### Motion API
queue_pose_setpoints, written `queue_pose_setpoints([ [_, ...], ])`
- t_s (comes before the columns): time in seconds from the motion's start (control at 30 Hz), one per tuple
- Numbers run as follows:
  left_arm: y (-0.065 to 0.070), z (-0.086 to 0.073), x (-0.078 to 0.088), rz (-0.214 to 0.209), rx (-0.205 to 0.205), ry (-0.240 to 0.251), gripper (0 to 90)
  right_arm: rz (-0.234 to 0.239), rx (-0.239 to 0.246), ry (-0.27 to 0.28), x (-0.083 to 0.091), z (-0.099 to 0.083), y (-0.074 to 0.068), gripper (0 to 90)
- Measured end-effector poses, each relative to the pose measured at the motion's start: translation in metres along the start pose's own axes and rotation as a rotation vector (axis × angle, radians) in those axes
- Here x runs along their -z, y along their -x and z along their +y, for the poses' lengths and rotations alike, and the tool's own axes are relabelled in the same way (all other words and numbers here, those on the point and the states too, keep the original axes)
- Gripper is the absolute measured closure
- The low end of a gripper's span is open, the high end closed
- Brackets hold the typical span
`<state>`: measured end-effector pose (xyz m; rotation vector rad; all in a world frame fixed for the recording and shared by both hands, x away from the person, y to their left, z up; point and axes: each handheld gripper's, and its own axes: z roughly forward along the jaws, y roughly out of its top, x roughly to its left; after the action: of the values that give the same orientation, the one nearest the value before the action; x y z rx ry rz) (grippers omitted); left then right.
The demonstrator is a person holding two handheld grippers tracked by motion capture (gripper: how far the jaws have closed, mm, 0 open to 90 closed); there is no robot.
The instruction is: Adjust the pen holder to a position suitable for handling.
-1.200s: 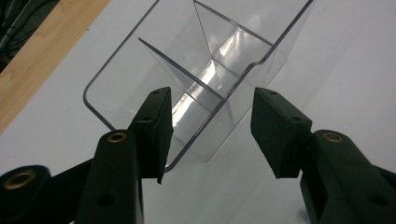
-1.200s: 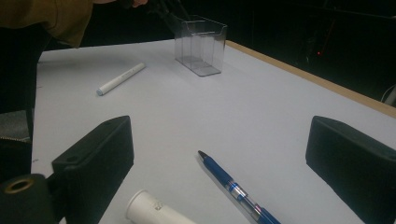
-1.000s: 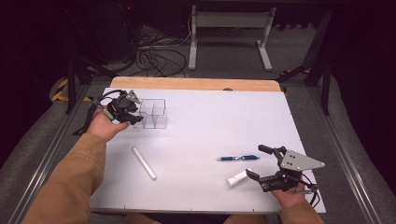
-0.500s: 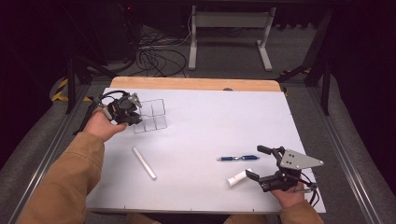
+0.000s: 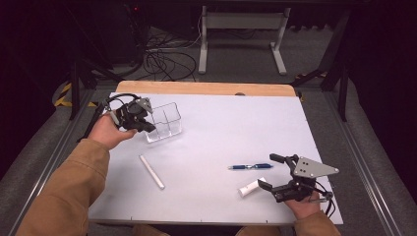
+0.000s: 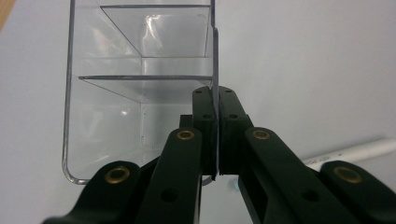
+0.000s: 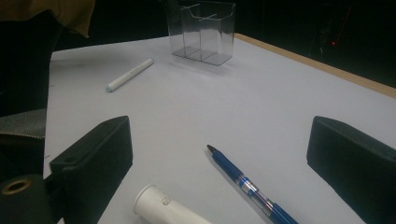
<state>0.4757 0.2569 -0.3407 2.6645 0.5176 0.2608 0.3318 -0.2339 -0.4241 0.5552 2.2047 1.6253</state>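
Left gripper [image 6: 215,140] clamped on empty clear organizer [image 6: 140,88] wall.

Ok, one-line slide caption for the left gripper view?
Left gripper shut on clear divided organizer's wall, white table beneath.

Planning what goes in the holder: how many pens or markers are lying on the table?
3. A white marker lies near the left, below the clear holder. A blue pen and a white marker lie by the right tongs. None seem hidden.
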Motion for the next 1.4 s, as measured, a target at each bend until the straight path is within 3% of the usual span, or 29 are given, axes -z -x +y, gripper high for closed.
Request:
queue_pose_setpoints([
  [0.07, 0.003, 0.004, 0.002, -0.003, -0.009, 0.014, 88.5, 0.000, 0.001, 0.001, 0.000, 0.000, 0.000, 7.6],
  [0.17, 0.015, 0.021, 0.007, -0.034, -0.062, 0.067, 88.5, 0.000, 0.001, 0.002, 0.000, 0.000, 0.000, 7.6],
  [0.27, 0.023, 0.030, 0.006, -0.059, -0.092, 0.080, 88.5, 0.000, 0.004, 0.001, 0.000, 0.000, -0.001, 7.6],
  [0.47, 0.043, 0.060, -0.007, -0.115, -0.214, 0.068, 88.5, -0.001, 0.002, 0.005, 0.002, 0.000, 0.000, 7.5],
  [0.67, 0.054, 0.075, -0.023, -0.170, -0.291, 0.040, 88.5, -0.004, 0.002, 0.009, 0.005, 0.000, 0.000, 7.5],
  [1.1, 0.063, 0.078, -0.043, -0.235, -0.351, 0.000, 88.5, -0.020, -0.007, 0.006, 0.010, -0.003, -0.003, 7.5],
  [1.4, 0.066, 0.080, -0.052, -0.236, -0.375, -0.034, 88.4, -0.028, -0.011, 0.004, 0.013, -0.004, -0.003, 7.4],
])
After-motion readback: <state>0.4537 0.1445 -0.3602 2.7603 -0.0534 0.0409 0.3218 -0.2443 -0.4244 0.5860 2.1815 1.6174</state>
